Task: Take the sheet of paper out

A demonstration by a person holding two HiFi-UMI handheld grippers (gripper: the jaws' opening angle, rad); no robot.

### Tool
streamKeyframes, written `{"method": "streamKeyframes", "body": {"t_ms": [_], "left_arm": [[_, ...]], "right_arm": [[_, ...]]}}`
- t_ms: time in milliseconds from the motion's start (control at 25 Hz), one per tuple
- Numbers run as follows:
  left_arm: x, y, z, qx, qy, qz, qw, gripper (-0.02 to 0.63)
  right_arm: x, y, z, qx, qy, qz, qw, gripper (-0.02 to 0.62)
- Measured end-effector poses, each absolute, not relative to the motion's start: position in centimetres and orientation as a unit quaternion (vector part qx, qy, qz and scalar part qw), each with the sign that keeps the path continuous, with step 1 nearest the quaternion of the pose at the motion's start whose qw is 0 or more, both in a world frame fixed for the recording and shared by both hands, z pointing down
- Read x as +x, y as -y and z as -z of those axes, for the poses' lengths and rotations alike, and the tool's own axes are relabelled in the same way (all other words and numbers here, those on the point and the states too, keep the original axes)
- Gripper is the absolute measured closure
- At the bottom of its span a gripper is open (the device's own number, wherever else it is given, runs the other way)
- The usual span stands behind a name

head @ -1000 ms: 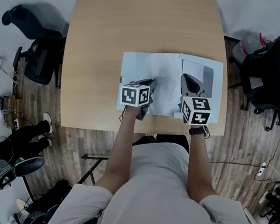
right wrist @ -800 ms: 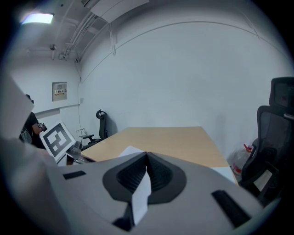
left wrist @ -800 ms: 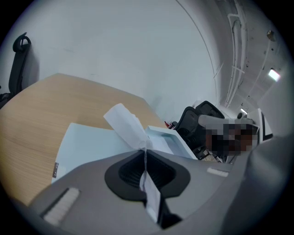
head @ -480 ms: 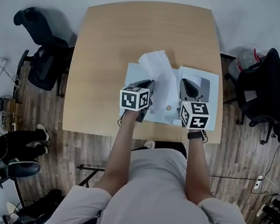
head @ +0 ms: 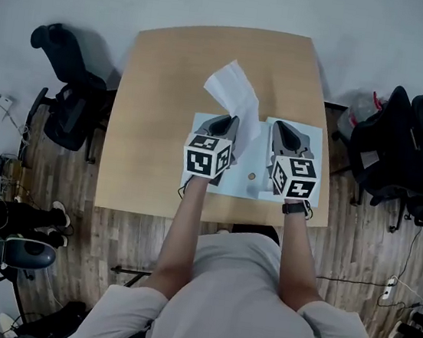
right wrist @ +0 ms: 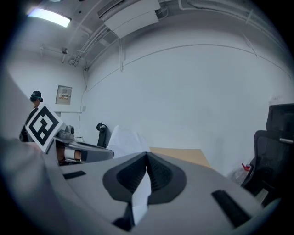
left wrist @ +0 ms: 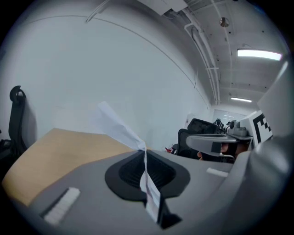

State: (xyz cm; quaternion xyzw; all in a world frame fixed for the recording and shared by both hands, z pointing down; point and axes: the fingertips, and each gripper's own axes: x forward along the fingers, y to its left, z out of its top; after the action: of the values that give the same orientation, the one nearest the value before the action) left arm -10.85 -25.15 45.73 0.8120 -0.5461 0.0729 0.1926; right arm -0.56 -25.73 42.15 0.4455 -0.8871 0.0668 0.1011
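A white sheet of paper [head: 230, 89] sticks up and away from my left gripper [head: 229, 120], which is shut on its near corner. In the left gripper view the sheet [left wrist: 115, 126] fans out from the closed jaws of the left gripper [left wrist: 142, 149]. A pale blue folder [head: 247, 161] lies under both grippers on the wooden table [head: 211, 56]. My right gripper [head: 281, 126] is shut on a pale edge of the folder [right wrist: 142, 193], which shows between the closed jaws of the right gripper [right wrist: 147, 153]. Past the right gripper's jaws the sheet [right wrist: 124, 137] shows on the left.
A black office chair [head: 66, 99] stands left of the table and more black chairs [head: 400, 143] crowd its right side. The table's near edge is just in front of the person's body. The far half of the tabletop is bare wood.
Both grippers have come up from the tabletop. The white sheet has been drawn up out of the folder by the left gripper and now stands over the table.
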Motion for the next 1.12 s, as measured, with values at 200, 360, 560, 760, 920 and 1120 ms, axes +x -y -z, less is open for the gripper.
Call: {"method": "streamKeyframes", "body": {"t_ms": [200, 360, 560, 760, 920, 1120], "left_arm": [[-10.2, 24.7, -41.3, 0.820, 0.554, -0.057, 0.136, 0.591], [-9.9, 24.2, -38.9, 0.820, 0.561, -0.052, 0.102, 0.591], [-9.3, 24.1, -36.0, 0.812, 0.580, -0.051, 0.043, 0.592], [-9.2, 23.7, -33.0, 0.797, 0.603, -0.043, -0.003, 0.592], [-9.0, 23.2, -31.5, 0.786, 0.616, -0.045, -0.033, 0.592], [-9.0, 23.1, -31.1, 0.778, 0.626, -0.044, -0.044, 0.593]], "right_arm": [[-1.1, 25.1, -39.3, 0.448, 0.890, -0.052, 0.070, 0.583], [-1.5, 24.3, -37.6, 0.446, 0.892, -0.044, 0.053, 0.583], [-1.1, 24.4, -35.5, 0.458, 0.888, -0.024, 0.033, 0.583], [-0.2, 24.4, -32.9, 0.481, 0.877, 0.011, 0.017, 0.584], [0.3, 24.0, -31.6, 0.497, 0.866, 0.043, 0.020, 0.584], [0.9, 23.8, -30.8, 0.509, 0.858, 0.057, 0.025, 0.584]]}}
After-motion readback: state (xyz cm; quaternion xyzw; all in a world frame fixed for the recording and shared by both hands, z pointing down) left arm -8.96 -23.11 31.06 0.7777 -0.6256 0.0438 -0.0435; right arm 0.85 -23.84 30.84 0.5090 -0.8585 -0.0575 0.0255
